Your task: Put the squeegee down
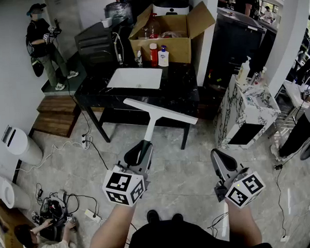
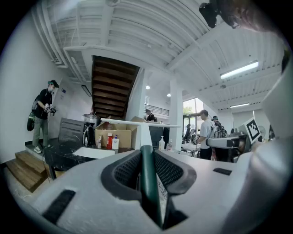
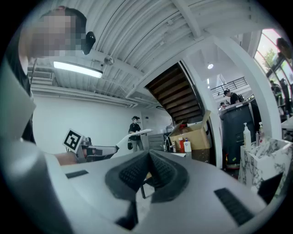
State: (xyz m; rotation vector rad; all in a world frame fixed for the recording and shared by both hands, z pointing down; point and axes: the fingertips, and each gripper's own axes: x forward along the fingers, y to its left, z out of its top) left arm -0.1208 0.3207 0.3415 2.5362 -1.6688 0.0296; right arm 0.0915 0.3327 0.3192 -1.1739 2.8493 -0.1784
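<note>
The squeegee (image 1: 153,116) has a long white blade and a white neck that runs into a dark green handle (image 2: 149,183). My left gripper (image 1: 139,154) is shut on that handle and holds it level in the air, with the blade (image 2: 137,122) out front, just short of the black table (image 1: 187,96). In the head view my right gripper (image 1: 220,159) hangs to the right, over the floor, its pads together with nothing between them. The right gripper view shows the squeegee's blade (image 3: 133,134) off to the left of the right gripper (image 3: 149,155).
A white board (image 1: 135,78), bottles (image 1: 158,55) and an open cardboard box (image 1: 172,33) sit on the black table. A marble-patterned cabinet (image 1: 247,111) stands to the right. Cables and a crouching person (image 1: 39,241) are at the lower left; another person (image 1: 43,45) stands at the far left.
</note>
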